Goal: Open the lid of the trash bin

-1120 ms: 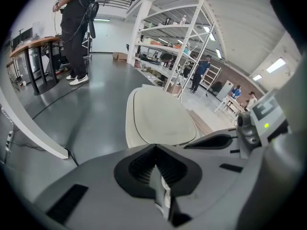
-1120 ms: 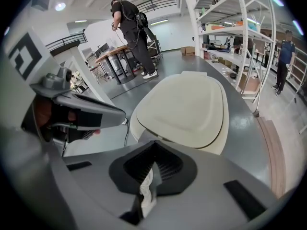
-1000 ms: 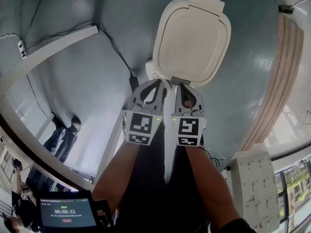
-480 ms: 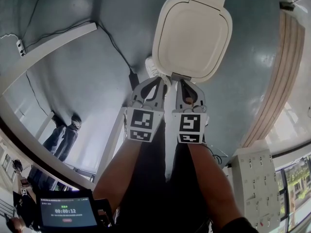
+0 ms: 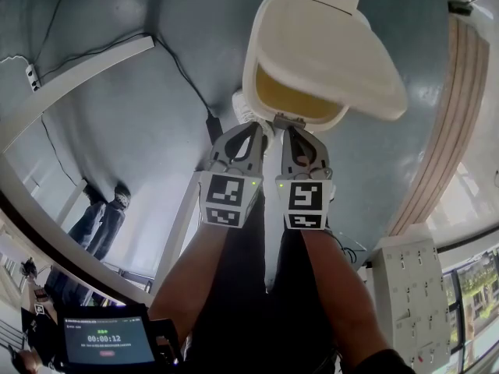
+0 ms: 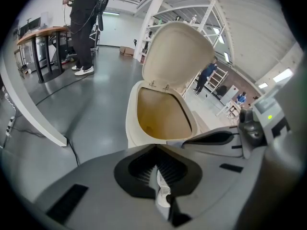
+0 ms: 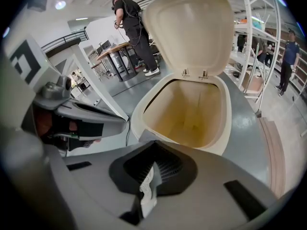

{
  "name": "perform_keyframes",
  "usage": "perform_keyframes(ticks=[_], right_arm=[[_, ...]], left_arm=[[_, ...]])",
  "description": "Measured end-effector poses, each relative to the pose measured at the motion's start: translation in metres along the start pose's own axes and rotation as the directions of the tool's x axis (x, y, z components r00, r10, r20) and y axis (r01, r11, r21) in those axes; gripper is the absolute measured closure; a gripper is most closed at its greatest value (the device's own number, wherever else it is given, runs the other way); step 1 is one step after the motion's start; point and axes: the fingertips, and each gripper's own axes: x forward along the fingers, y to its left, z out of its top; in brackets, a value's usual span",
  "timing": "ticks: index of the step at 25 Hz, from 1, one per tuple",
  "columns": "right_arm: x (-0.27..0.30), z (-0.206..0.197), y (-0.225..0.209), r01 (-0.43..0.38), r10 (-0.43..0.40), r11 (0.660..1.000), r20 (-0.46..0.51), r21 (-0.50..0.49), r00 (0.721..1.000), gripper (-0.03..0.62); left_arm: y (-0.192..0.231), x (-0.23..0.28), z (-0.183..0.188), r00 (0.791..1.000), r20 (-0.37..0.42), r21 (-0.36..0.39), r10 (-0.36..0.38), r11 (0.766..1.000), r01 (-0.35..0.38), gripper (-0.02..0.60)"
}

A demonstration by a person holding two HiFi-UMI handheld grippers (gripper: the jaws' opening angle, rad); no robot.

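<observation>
The trash bin is seen at the upper centre of the head view, standing on the grey floor. Its oblong opening is laid bare, with the long axis running from the front rim at mid-frame up to the hinge near the top edge. The lid is raised from that hinge and is spread toward the upper right of the frame.

The left hand-held gripper and the right hand-held gripper are held side by side just below the front rim. The right one's tips are set against a grey tab there. Both pairs of jaws are pressed together, and nothing is pinched.

Only in the gripper views are the yellowish interior and the lid's inner face seen upright, with two hinge fittings below it. Only in the head view are the marker cubes and both forearms shown.
</observation>
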Motion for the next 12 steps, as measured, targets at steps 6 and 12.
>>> perform_keyframes(ticks=[6, 12], right_arm=[[-0.0003, 0.0021, 0.0006, -0.001, 0.001, 1.0, 0.007, 0.0, 1.0, 0.595], [0.0002, 0.0028, 0.0004, -0.024, 0.023, 0.998, 0.015, 0.054, 1.0, 0.595]], left_arm=[[0.0012, 0.0004, 0.0019, 1.0, 0.002, -0.001, -0.001, 1.0, 0.001, 0.581], [0.0006, 0.0016, 0.0041, 1.0, 0.002, -0.057, -0.004, 0.998, 0.004, 0.581]])
